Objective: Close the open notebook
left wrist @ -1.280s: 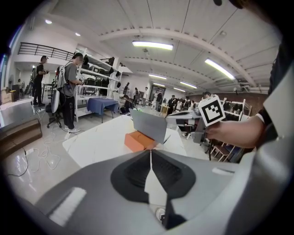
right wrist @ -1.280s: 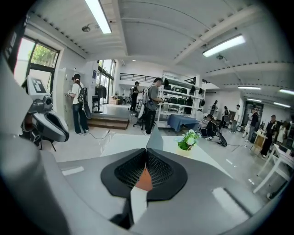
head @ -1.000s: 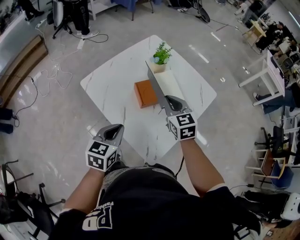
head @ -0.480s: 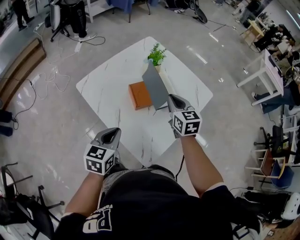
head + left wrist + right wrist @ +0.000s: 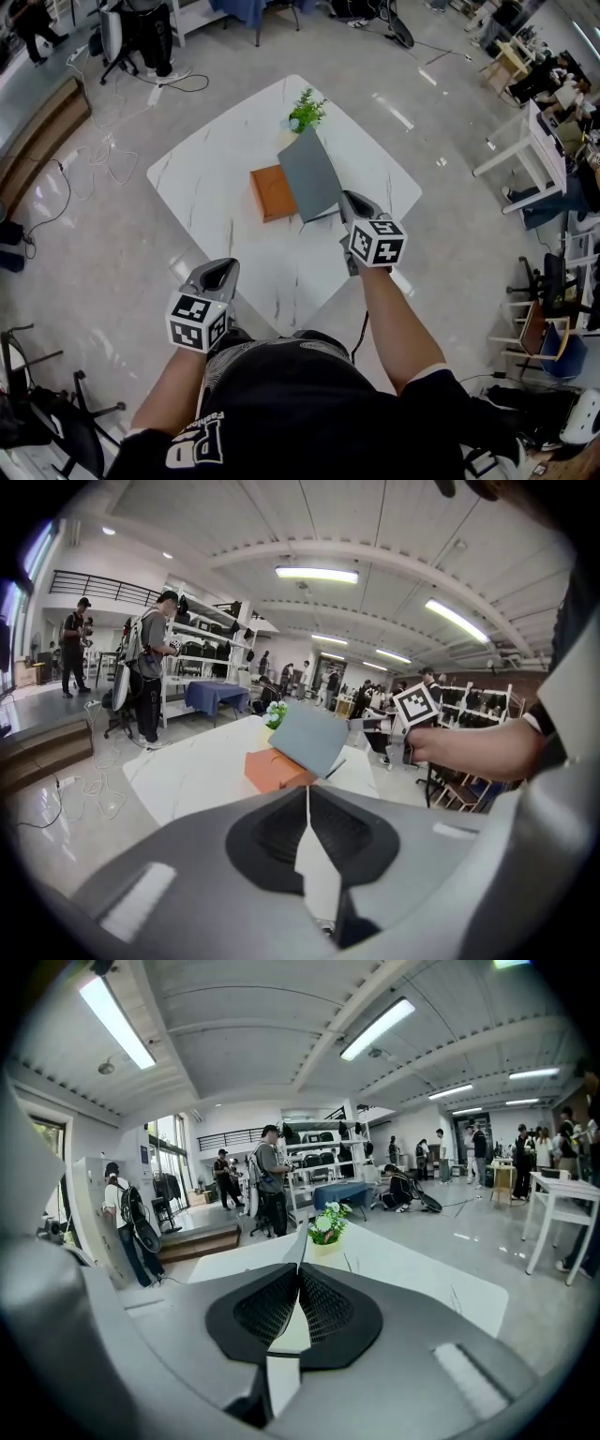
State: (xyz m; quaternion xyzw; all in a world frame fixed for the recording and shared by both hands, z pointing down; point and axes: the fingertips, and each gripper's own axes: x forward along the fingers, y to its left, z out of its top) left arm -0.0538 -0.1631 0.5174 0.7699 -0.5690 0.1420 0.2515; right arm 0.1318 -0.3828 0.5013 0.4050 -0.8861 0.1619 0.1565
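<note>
The notebook (image 5: pixel 309 173) sits near the middle of the white marble table (image 5: pixel 216 178), its grey cover (image 5: pixel 307 738) raised off the tabletop and tilted over to the left, leaning above the orange block (image 5: pixel 267 192) that lies flat just left of it; in the left gripper view the cover slants over the top of that orange block (image 5: pixel 277 769), and whether the two touch cannot be told; the right gripper (image 5: pixel 345 199) holds the cover at its near right corner, jaws pinched on the thin sheet; in the right gripper view the cover (image 5: pixel 302 1246) shows edge-on as a thin line rising from between the closed pads of the right gripper (image 5: pixel 300 1274); a small potted plant (image 5: pixel 305 112) stands on the table just beyond the notebook, towards the far corner; the left gripper (image 5: pixel 223 270) hovers at the table's near left edge, well apart from the notebook, and its own view shows the left gripper (image 5: pixel 307 794) with jaws pressed together and nothing between them; cables trail over the glossy floor (image 5: pixel 84 216) to the far left.
</note>
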